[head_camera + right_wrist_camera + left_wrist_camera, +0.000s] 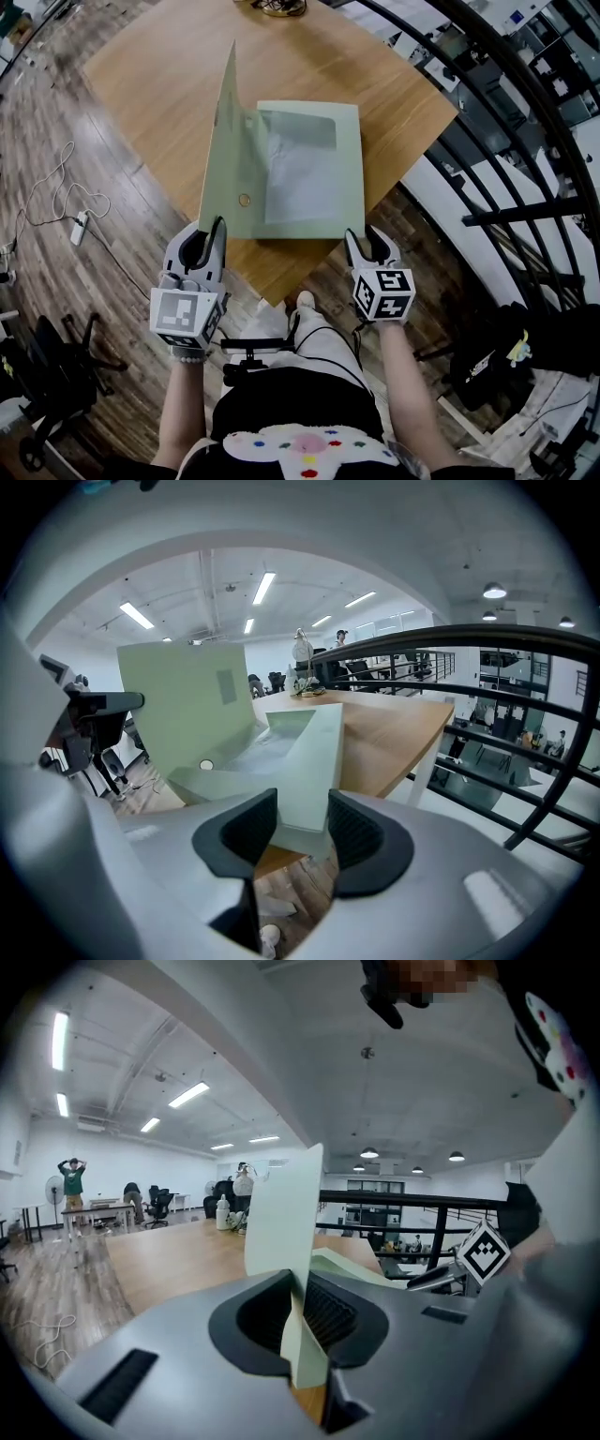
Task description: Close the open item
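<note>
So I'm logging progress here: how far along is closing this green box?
Done: the left tool is clamped on the near edge of the lid, which stands about upright. In hand: the right tool grips the near corner of the box, steadying it on the table. Left: the lid has to swing over and down onto the box.

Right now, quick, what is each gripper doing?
Left gripper: closed on the raised lid of the pale green box.
Right gripper: closed on the box base at its near right corner.
</note>
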{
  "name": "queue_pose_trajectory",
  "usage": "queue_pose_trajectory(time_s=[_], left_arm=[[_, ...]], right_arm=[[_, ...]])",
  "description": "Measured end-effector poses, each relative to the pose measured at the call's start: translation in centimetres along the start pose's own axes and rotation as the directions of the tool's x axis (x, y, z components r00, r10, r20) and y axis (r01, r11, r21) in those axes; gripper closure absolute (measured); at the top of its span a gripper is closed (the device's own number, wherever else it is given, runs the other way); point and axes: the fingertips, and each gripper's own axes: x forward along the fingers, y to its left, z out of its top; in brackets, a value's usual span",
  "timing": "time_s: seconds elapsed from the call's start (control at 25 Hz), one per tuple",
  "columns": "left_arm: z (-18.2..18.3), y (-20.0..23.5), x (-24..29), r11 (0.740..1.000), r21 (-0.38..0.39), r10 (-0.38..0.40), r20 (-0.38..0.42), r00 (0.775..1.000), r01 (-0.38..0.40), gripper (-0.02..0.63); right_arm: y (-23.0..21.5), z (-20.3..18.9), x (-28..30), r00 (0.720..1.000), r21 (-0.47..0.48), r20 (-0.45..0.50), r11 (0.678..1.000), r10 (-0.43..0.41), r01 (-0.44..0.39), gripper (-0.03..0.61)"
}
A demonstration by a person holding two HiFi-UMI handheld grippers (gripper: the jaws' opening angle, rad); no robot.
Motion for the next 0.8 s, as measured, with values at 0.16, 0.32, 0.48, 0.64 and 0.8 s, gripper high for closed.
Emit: queue_pose_trajectory(time_s=[0.16,0.32,0.48,0.64,0.8], left_arm=[[0.8,-2.3,0.6,0.995,0.097,-0.025,-0.029,0.999,0.028,0.581],[0.8,-4.1,1.5,0.984,0.168,-0.047,-0.064,0.997,0.057,0.581],[0.5,-6.1,2.4,0.966,0.226,-0.103,-0.127,0.987,0.130,0.580],[0.0,-8.4,3.3,0.935,0.299,-0.144,-0.178,0.974,0.192,0.577],[-1.0,-10.2,4.2,0.899,0.359,-0.175,-0.229,0.957,0.251,0.577]], right_arm=[[0.0,-0.1,-0.3,1.000,-0.003,-0.001,1.000,0.008,-0.008,0.413],[0.0,-0.1,-0.2,1.000,-0.005,0.004,1.000,0.011,-0.011,0.413],[0.2,0.0,-0.1,1.000,-0.010,0.005,1.000,0.020,-0.020,0.413],[0.1,-0.1,-0.2,1.000,-0.013,0.006,1.000,0.027,-0.027,0.413],[0.0,-0.2,-0.2,0.999,-0.016,0.006,0.999,0.034,-0.034,0.413]])
